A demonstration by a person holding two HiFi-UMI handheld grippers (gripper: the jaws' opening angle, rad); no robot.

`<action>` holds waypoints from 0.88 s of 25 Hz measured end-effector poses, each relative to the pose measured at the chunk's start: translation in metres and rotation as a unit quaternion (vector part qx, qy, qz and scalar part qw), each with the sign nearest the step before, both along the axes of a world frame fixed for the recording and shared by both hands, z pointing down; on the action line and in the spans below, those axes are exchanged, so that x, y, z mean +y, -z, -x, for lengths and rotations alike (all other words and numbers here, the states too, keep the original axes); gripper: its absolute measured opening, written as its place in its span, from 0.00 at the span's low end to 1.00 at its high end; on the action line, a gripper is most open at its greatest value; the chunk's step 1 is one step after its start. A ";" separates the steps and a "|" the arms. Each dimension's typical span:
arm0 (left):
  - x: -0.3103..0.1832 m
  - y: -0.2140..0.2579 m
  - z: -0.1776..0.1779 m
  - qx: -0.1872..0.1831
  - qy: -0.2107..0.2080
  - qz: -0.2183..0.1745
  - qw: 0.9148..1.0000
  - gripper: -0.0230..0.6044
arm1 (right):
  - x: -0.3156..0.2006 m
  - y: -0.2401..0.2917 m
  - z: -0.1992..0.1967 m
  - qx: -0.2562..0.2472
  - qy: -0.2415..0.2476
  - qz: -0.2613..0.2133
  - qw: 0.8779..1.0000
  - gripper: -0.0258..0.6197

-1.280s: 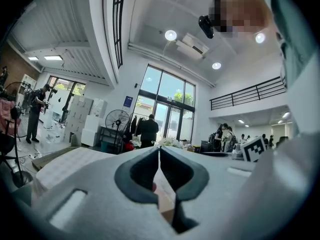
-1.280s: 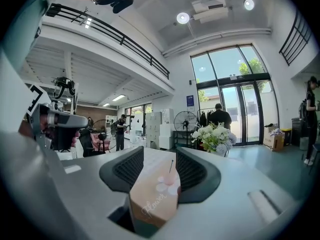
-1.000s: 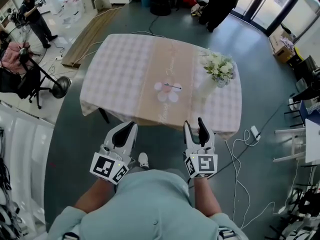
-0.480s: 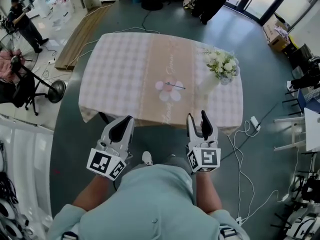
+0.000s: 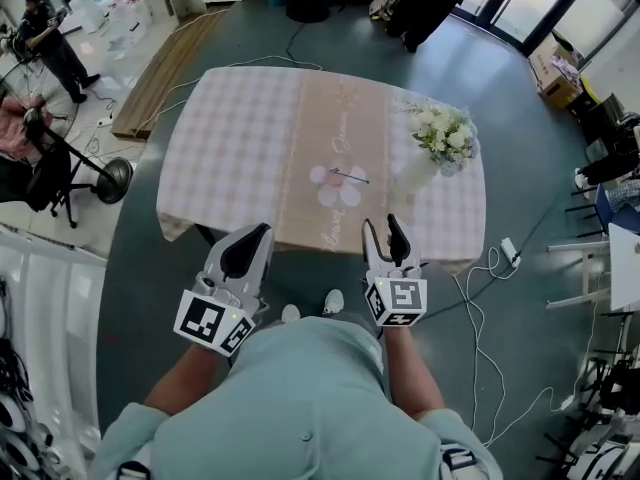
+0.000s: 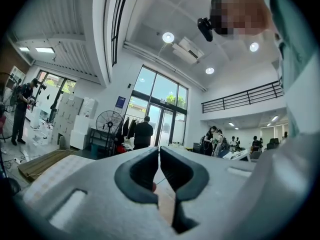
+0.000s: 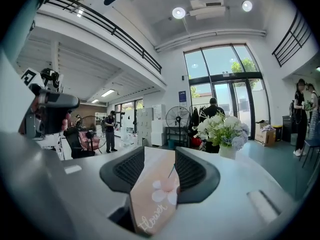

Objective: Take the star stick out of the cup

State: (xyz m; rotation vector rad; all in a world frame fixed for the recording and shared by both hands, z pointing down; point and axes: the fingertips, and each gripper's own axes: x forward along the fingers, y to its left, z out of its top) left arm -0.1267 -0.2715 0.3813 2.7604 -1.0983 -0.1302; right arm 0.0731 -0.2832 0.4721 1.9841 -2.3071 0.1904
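On the tan runner (image 5: 340, 118) of the checked table (image 5: 230, 138) lies a pink flower-shaped piece (image 5: 334, 184) (image 7: 164, 192). A thin dark stick (image 5: 349, 175) (image 7: 171, 171) rises from it; I cannot make out a star or a cup at this distance. Both grippers hover short of the table's near edge, pointing at it. My left gripper (image 5: 256, 234) (image 6: 159, 153) is shut with nothing in it. My right gripper (image 5: 383, 225) (image 7: 160, 155) is open and empty. Its jaws have just been closing a little, and the flower piece shows far off through the gap.
A white vase of pale flowers (image 5: 442, 136) (image 7: 224, 131) stands on the table's right side. The cloth hangs over the near edge (image 5: 300, 243). Cables (image 5: 490, 268) lie on the floor at the right, a floor fan (image 5: 112, 176) at the left. People stand beyond the table.
Both grippers have moved forward toward the table's near edge, the right one also shifting a little left. The flower piece, stick and vase have not moved.
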 end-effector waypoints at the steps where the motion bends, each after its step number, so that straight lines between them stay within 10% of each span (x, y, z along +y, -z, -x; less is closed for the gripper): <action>1: -0.002 0.000 0.000 -0.001 0.003 -0.001 1.000 0.05 | -0.004 -0.004 -0.001 -0.001 0.001 0.003 1.000 0.30; 22: -0.007 0.003 0.003 -0.036 0.061 -0.012 0.997 0.05 | -0.064 -0.071 -0.020 0.005 0.012 0.047 0.999 0.29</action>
